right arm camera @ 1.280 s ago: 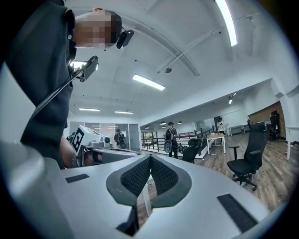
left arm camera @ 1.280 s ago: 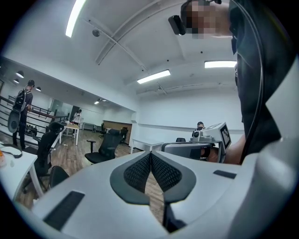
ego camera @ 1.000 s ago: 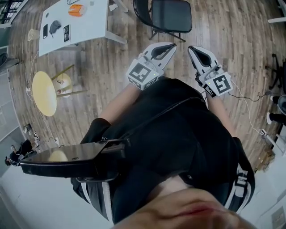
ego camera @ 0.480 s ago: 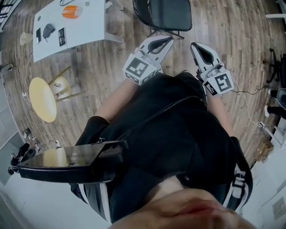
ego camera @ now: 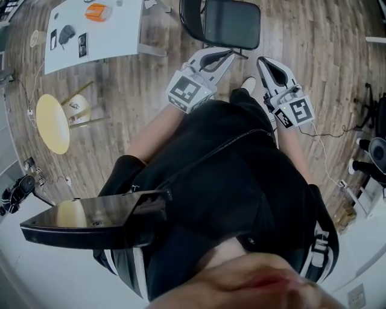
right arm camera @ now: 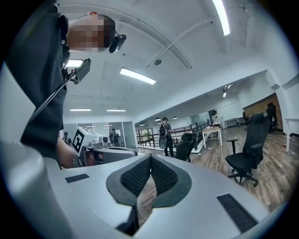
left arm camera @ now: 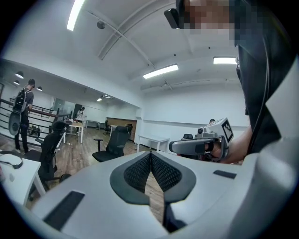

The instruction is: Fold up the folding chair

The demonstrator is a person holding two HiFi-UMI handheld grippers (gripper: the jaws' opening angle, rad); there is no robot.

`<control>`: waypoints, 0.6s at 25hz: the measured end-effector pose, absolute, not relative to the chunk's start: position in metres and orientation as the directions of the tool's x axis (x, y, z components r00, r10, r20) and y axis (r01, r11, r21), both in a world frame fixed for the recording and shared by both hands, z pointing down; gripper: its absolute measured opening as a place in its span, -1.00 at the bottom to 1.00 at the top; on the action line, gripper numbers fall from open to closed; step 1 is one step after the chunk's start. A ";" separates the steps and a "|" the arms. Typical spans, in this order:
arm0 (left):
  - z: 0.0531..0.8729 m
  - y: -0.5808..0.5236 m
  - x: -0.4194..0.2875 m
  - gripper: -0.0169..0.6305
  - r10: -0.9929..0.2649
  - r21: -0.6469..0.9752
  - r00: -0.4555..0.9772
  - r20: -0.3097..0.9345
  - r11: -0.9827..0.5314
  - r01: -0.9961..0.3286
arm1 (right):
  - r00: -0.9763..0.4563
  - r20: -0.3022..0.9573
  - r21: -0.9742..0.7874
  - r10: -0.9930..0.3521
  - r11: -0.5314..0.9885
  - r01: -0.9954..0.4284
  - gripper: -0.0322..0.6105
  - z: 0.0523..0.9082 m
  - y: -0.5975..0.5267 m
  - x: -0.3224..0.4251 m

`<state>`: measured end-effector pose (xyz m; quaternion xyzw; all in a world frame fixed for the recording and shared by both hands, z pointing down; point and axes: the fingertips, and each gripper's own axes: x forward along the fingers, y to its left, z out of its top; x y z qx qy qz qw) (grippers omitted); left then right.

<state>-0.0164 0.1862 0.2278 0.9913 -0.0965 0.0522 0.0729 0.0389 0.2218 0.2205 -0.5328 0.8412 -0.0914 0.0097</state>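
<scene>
The black folding chair point(ego camera: 232, 23) stands unfolded on the wood floor at the top of the head view, its seat facing me. My left gripper point(ego camera: 227, 54) points up at it and is shut and empty, its tips just short of the seat's front edge. My right gripper point(ego camera: 261, 63) is beside it, also shut and empty, a little below and right of the seat. In the left gripper view the pads point(left arm camera: 150, 158) meet with nothing between them, as do the pads point(right arm camera: 150, 161) in the right gripper view. Neither gripper view shows the chair.
A white table point(ego camera: 114, 36) with an orange object point(ego camera: 98, 12) and small devices stands at the upper left. A yellow round stool point(ego camera: 51, 124) lies to the left. Office chair bases point(ego camera: 371, 148) and a cable point(ego camera: 322, 157) are on the right. People stand far off point(right arm camera: 164, 133).
The folding chair has come closer to both grippers in the head view. Table and stool have slid left. A shoe now shows between the grippers. Both stay shut.
</scene>
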 end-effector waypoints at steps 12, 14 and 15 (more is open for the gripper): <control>0.216 0.164 0.082 -0.93 -0.310 0.106 0.941 0.134 -0.940 -0.325 | -0.581 0.041 -0.141 -0.813 0.571 -0.808 -0.87 0.214 0.190 0.125; 0.216 0.161 0.093 -0.93 -0.330 0.102 0.933 0.145 -0.933 -0.346 | -0.595 0.037 -0.144 -0.803 0.585 -0.798 -0.87 0.215 0.185 0.136; 0.218 0.160 0.098 -0.93 -0.339 0.099 0.928 0.153 -0.929 -0.356 | -0.601 0.037 -0.147 -0.799 0.590 -0.794 -0.87 0.216 0.183 0.141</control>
